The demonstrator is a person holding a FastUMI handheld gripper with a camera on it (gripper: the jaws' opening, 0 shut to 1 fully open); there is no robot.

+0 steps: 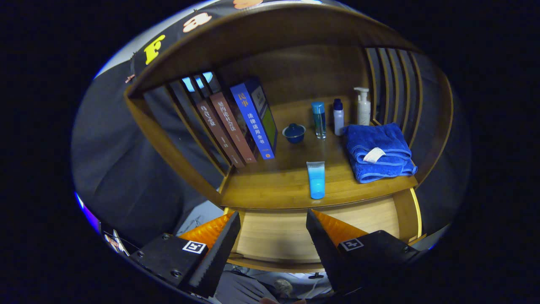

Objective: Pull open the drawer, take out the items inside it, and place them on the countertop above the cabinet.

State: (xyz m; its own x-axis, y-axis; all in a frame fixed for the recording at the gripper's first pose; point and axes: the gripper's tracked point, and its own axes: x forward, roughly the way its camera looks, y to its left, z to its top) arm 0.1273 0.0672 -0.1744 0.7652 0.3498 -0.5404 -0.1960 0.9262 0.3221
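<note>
The gripper (273, 219) has its fingers spread wide, holding nothing, over the pulled-out light wooden drawer (278, 236), whose bare bottom shows between them. Just beyond the fingertips, a blue squeeze tube (316, 180) stands near the front edge of the wooden worktop (274, 185). Farther back lie a folded blue towel (379, 152), leaning books (242, 124), a small blue lidded cup (294, 133) and three bottles (338, 116).

Gripper-mounted fisheye, facing cabinet (295, 185), near
</note>
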